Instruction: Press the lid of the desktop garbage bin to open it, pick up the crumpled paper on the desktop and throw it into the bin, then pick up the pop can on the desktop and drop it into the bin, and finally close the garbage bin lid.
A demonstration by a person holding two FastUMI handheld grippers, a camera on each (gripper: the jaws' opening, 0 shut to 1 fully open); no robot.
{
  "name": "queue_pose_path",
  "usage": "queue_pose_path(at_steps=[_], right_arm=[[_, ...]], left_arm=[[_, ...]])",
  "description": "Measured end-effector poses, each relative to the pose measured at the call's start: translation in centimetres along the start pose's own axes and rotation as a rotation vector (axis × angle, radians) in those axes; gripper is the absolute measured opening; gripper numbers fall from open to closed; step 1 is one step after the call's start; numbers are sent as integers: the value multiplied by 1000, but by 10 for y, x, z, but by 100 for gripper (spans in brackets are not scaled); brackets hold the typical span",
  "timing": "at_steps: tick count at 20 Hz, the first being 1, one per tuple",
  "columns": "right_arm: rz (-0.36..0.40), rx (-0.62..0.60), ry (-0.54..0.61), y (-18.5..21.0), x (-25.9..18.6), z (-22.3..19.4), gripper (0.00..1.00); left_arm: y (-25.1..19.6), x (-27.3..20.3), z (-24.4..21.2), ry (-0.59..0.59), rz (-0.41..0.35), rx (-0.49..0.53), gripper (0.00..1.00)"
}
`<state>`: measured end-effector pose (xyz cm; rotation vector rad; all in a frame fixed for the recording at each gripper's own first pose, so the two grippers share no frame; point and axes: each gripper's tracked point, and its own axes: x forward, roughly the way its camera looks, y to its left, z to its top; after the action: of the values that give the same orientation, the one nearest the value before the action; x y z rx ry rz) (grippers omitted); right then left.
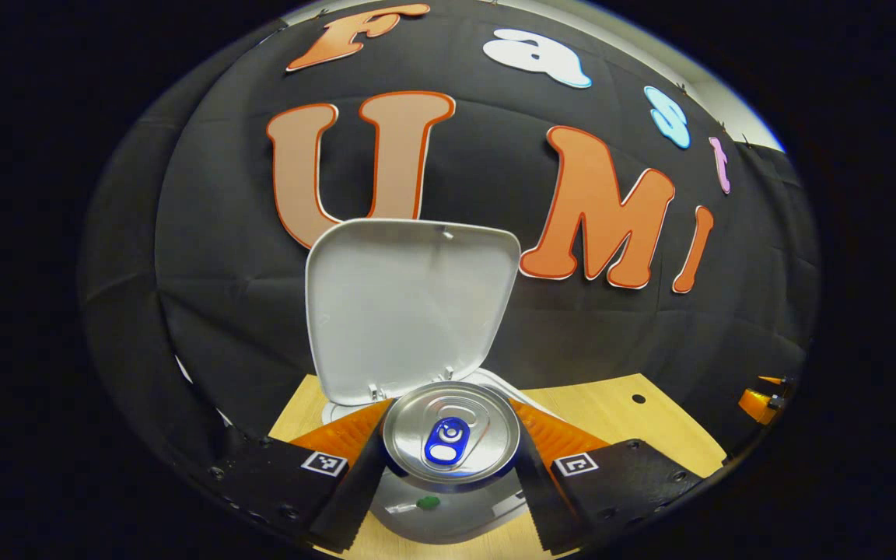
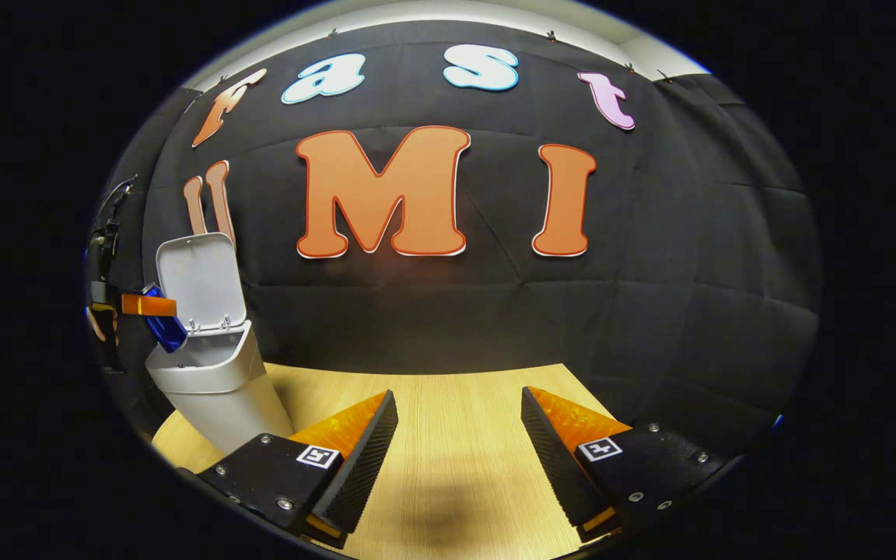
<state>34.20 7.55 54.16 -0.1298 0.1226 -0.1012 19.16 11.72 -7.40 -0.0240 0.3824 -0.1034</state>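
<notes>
Low in the left gripper view, the left gripper (image 1: 450, 455) grasps the can (image 1: 450, 439) between both fingers, just before the bin (image 2: 215, 373) with its lid (image 1: 409, 307) raised. The right gripper (image 2: 460, 451) hangs released over the counter (image 2: 456, 404).
</notes>
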Motion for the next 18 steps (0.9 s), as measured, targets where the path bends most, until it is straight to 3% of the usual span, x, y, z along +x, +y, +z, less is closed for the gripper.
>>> queue_pose_path(at_steps=[1,6,7,8,9,12,13,14,15,16,18], right_arm=[[-5,1,4,0,1,-1,95],[-18,12,29,-3,5,-8,95],[-21,13,31,-4,5,-9,100],[-22,14,33,-5,6,-9,95],[-21,15,35,-4,6,-9,95],[-13,17,41,-1,8,-11,95],[-8,17,44,1,9,-11,100],[-4,17,46,2,9,-12,95],[1,16,49,5,11,-12,100],[4,14,52,5,11,-12,95],[5,8,54,5,12,-12,95]], left_arm=[[2,4,-5,8,2,-15,81],[-4,4,-5,-29,-39,-91,84],[-2,3,0,-52,-36,-96,84],[1,1,3,-67,-27,-99,87],[2,1,3,-66,-18,-98,93],[13,0,-8,-37,30,-72,93],[20,0,-8,-41,59,-63,93],[28,-1,-5,-57,91,-58,93],[28,-1,2,-83,88,-55,93],[25,-3,4,-84,68,-39,94],[46,-6,14,-105,168,5,95]])
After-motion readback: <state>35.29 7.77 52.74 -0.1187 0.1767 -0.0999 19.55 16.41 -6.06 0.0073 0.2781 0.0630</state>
